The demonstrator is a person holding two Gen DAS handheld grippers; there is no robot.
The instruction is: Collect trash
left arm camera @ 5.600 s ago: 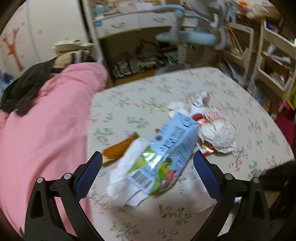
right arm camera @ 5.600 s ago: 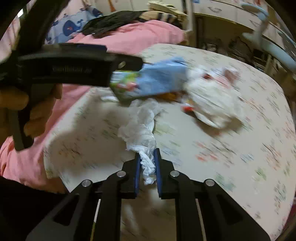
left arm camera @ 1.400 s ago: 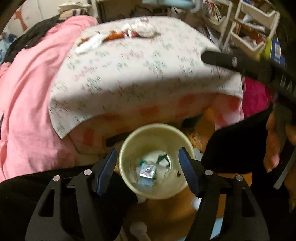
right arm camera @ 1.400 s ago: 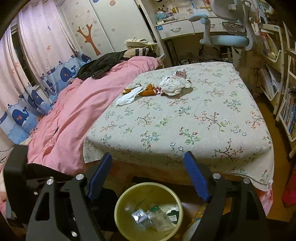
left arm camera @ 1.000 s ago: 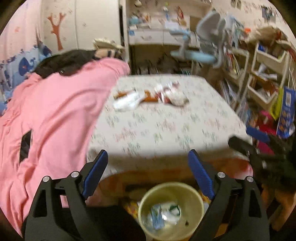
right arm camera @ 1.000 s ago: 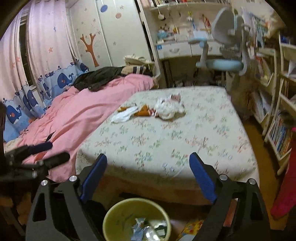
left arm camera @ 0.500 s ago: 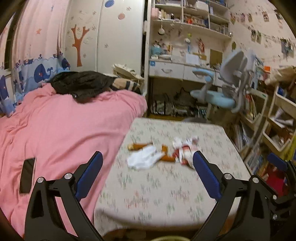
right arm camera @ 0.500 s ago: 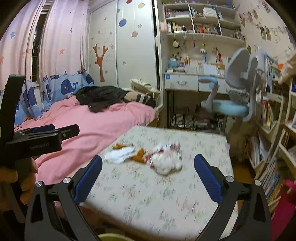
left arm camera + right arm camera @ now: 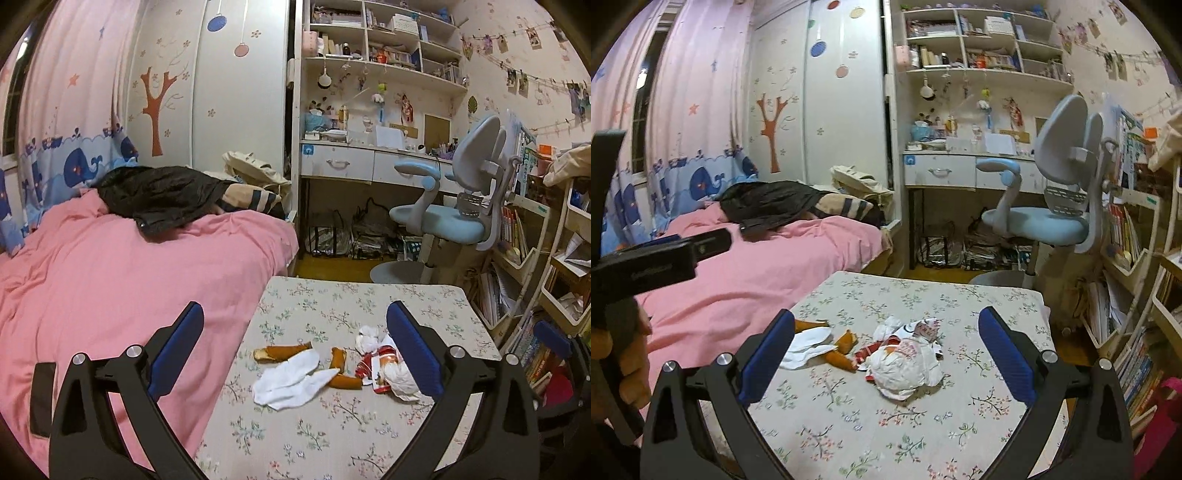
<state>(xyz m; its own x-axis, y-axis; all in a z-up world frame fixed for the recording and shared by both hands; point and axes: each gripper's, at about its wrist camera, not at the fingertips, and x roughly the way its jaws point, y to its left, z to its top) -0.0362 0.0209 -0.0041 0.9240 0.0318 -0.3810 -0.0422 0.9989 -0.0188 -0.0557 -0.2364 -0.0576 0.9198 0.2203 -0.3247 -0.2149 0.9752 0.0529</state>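
Observation:
Litter lies in a cluster on the flowered bed sheet (image 9: pixel 332 435). It holds a flat white tissue (image 9: pixel 288 380), brown-orange scraps (image 9: pixel 282 352) and a crumpled white bag with a red-and-white wrapper (image 9: pixel 397 376). My left gripper (image 9: pixel 295 325) stands open and empty, short of the tissue. In the right wrist view the white bag (image 9: pixel 905 365), an orange scrap (image 9: pixel 842 349) and the tissue (image 9: pixel 805 345) lie ahead between my fingers. My right gripper (image 9: pixel 886 325) is open and holds nothing. A hand (image 9: pixel 613 354) at the left edge carries the left gripper.
A pink duvet (image 9: pixel 110 295) covers the bed's left side, with a dark phone (image 9: pixel 40 398) and a black jacket (image 9: pixel 159 199) on it. A blue desk chair (image 9: pixel 454 218) and desk stand behind the bed. Shelves full of books (image 9: pixel 1134 332) line the right.
Both views have lifted from the yellow bin at the bed's foot up to the bed top. The bin has dropped out of sight. Both jaws have widened a little.

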